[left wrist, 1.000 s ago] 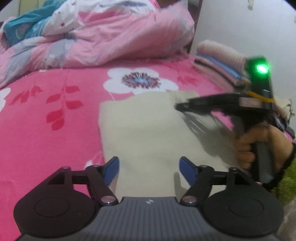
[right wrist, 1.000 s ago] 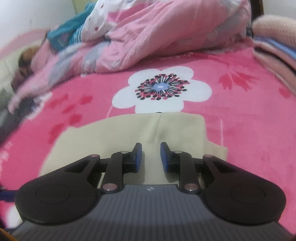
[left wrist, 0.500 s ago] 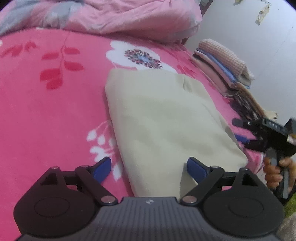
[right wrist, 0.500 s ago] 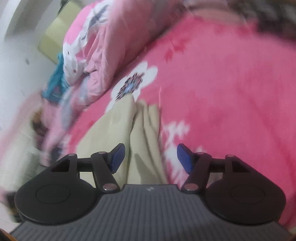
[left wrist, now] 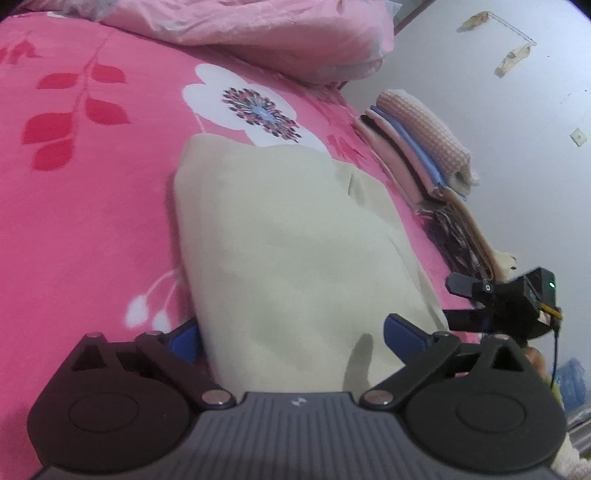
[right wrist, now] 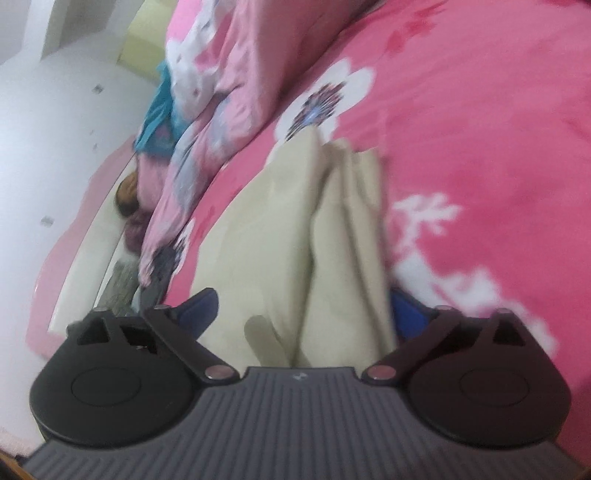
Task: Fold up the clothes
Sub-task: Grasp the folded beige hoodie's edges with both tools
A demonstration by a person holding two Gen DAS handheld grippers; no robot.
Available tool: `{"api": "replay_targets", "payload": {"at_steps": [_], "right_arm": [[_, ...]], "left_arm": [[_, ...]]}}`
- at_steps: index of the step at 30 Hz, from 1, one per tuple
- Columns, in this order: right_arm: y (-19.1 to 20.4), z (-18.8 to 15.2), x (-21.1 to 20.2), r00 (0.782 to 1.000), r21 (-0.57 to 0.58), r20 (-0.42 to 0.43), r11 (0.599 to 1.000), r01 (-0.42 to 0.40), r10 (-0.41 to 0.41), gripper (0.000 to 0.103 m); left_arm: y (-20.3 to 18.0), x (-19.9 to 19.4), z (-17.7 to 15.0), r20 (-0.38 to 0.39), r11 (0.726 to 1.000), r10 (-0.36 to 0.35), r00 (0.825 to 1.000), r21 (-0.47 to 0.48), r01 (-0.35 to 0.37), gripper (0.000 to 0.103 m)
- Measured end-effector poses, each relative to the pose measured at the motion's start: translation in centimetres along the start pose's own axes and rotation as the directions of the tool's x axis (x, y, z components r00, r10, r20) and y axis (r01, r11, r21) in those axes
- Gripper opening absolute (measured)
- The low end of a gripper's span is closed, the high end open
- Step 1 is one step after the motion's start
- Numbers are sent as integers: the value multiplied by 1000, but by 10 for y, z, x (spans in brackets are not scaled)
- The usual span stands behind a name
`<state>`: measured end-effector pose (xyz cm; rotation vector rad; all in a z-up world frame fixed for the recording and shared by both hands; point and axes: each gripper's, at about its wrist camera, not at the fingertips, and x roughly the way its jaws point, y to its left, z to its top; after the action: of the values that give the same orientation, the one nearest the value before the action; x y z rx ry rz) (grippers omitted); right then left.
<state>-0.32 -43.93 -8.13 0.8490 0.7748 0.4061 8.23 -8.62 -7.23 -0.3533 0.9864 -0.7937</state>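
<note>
A folded beige garment (left wrist: 288, 251) lies flat on the pink flowered bedspread (left wrist: 81, 206). My left gripper (left wrist: 291, 336) is low over its near end, jaws still opening wide; the cloth's near edge runs between the blue pads, which do not press on it. My right gripper (right wrist: 306, 306) straddles the garment (right wrist: 295, 229) near its layered edge, jaws likewise opening, pads clear of the cloth. In the left wrist view the right gripper (left wrist: 465, 301) shows at the garment's right corner.
A stack of folded clothes (left wrist: 417, 158) sits along the bed's right side by the white wall. A crumpled pink quilt (left wrist: 258, 33) lies at the head of the bed, with a teal garment (right wrist: 159, 110) beside it.
Both grippers have opened wide and sunk toward the near end of the garment. The right gripper has pulled back from the middle of the cloth to its right corner and rolled.
</note>
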Motion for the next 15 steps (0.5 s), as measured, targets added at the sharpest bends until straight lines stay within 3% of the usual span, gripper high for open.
{"api": "replay_targets", "payload": {"at_steps": [6,8,15], "right_arm": [[-8,34,32,993,48,-29,992,-115,117,102],[-7,33,31,993,31,-34,993,-116,117,101],[-15,4,12,984,9,-61,986,-166,167,64]], "left_arm": [[7,15,17,-4,998,-33,999,-50,33,103],[11,14,17,4,996,-52,999,-74,52,103],[11,14,15,13,997,-62,998,-44,62,103]]}}
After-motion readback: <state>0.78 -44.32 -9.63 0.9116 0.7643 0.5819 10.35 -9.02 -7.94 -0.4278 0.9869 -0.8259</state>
